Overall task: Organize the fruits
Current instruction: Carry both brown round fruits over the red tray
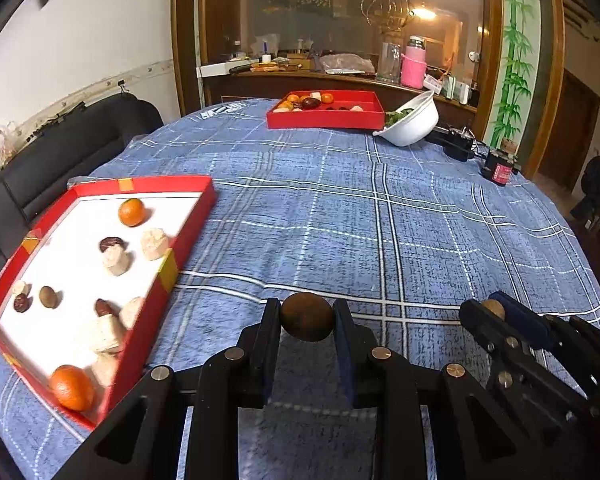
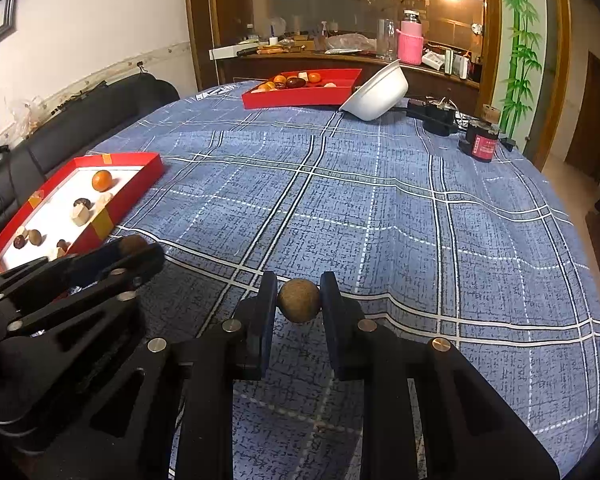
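Observation:
My left gripper (image 1: 307, 316) is shut on a round dark brown fruit (image 1: 307, 317), held above the blue plaid tablecloth (image 1: 380, 220). My right gripper (image 2: 299, 300) is shut on a smaller tan round fruit (image 2: 299, 301). Each gripper shows in the other's view: the right gripper (image 1: 496, 309) at the lower right, the left gripper (image 2: 134, 246) at the lower left. A red tray with a white floor (image 1: 188, 224) lies to the left, holding two oranges (image 1: 131, 212), dates, nuts and pale chunks. A second red tray (image 1: 328, 118) with mixed fruit sits at the far side.
A tipped white bowl (image 1: 414, 120) with greens leans beside the far tray. A dark jar with a red label (image 1: 499, 168) and black devices (image 1: 456, 146) stand at the table's right edge. A black sofa (image 1: 60, 152) runs along the left. A cluttered wooden sideboard (image 1: 340, 80) stands behind.

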